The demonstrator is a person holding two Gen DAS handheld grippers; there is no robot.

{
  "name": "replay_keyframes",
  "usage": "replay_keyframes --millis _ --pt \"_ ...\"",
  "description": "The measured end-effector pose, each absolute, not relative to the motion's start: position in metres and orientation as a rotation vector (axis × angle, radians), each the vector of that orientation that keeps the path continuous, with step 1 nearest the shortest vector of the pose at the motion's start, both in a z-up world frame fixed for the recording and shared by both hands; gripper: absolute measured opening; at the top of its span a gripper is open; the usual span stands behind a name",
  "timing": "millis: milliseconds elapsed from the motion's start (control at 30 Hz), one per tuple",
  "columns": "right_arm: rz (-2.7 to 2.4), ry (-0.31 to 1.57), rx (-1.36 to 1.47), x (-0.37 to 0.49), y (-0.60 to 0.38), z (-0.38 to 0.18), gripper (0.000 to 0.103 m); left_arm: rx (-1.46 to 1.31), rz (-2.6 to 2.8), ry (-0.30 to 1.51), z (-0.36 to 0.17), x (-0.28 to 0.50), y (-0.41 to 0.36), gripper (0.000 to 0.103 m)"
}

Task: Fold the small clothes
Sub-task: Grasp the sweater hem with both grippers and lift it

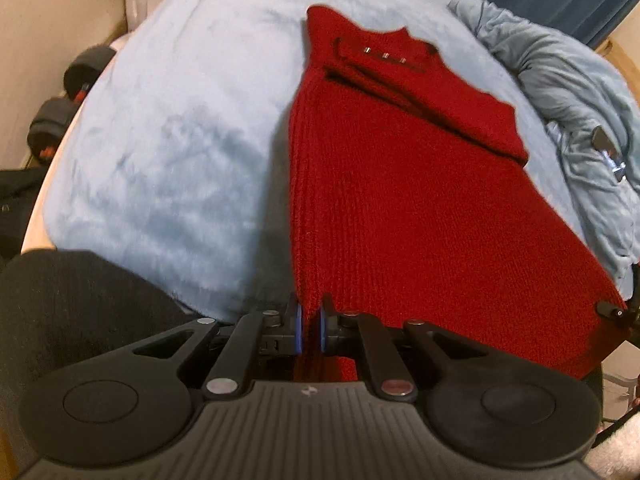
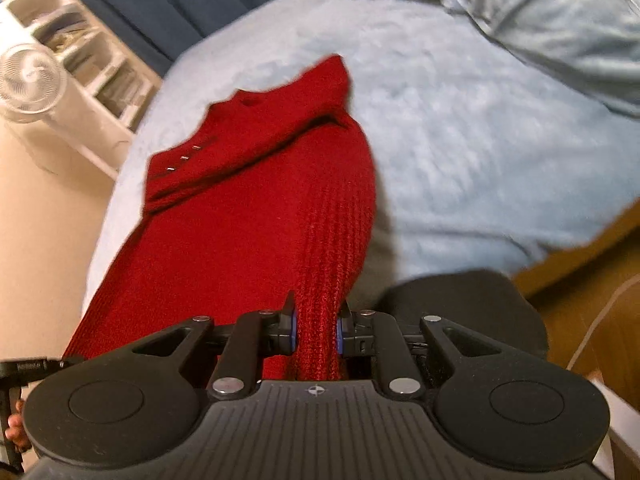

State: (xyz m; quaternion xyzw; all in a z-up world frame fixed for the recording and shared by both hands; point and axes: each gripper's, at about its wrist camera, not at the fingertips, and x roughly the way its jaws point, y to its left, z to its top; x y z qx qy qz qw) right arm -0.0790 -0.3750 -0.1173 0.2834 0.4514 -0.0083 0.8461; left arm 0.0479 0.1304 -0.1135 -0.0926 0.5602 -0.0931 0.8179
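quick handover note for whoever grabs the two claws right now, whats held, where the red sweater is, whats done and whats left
Left claw: shut on the near hem of the red sweater, at its left corner.
Right claw: shut on the same hem, at the right corner.
Sweater: collar end lies on the light blue blanket; near end is lifted by both claws. A crumpled grey-blue garment lies beyond it.
Done: sleeves already folded across the chest, both bottom corners gripped.
Left: probably carry the hem toward the collar, lay it down, release both claws, smooth.
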Motion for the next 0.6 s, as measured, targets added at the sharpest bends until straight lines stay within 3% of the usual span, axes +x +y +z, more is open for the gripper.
replay_keyframes --millis 333,467,600 --pt "-0.001 1.048 0.632 -0.014 -0.390 -0.101 0.017 -0.240 -0.184 1.225 -0.097 0.102 0.127 0.008" --pt "0.030 1.044 0.645 0.066 -0.405 -0.079 0.017 -0.250 -0.224 1.166 -0.066 0.178 0.118 0.008" --pt "-0.018 1.037 0.686 0.200 -0.419 -0.072 0.019 -0.215 -0.148 1.083 -0.052 0.309 0.100 0.008"
